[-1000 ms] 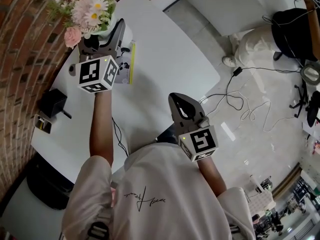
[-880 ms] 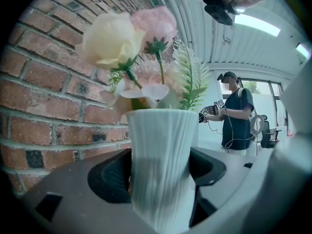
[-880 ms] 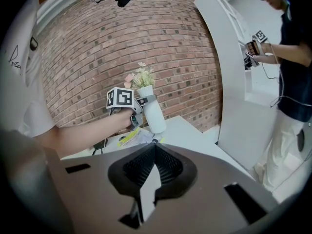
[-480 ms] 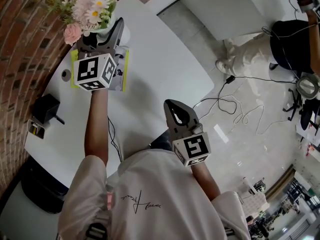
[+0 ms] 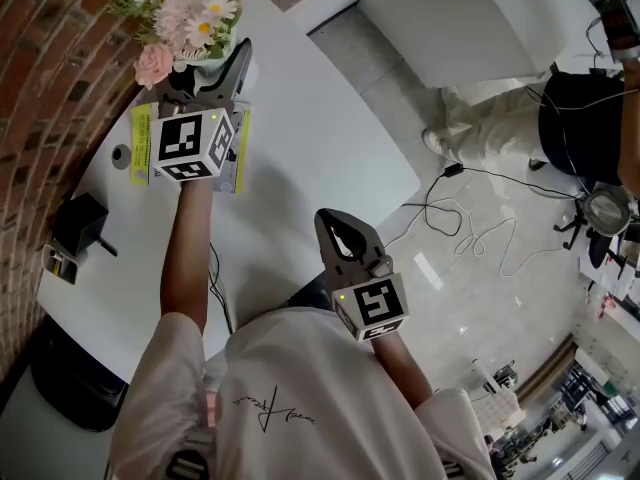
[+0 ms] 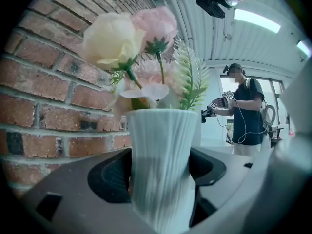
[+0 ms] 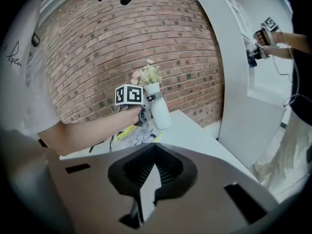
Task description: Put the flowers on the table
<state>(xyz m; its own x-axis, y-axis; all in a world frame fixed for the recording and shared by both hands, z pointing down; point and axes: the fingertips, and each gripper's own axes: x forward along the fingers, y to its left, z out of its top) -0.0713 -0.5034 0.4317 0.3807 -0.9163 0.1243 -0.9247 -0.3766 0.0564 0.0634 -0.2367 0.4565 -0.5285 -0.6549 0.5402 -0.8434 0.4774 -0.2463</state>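
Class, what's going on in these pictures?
A person holds two grippers. The left gripper is clamped on a white ribbed vase of flowers at the far edge of the table by the brick wall; it looks set down or nearly so. The right gripper is shut and empty, near the person's body.

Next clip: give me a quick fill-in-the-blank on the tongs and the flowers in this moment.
1. The left tongs grip the ribbed vase, whose colour is ____.
2. The right tongs are ____ and hold nothing.
3. Behind the flowers stands a wall of ____.
Missing words: white; shut; brick.
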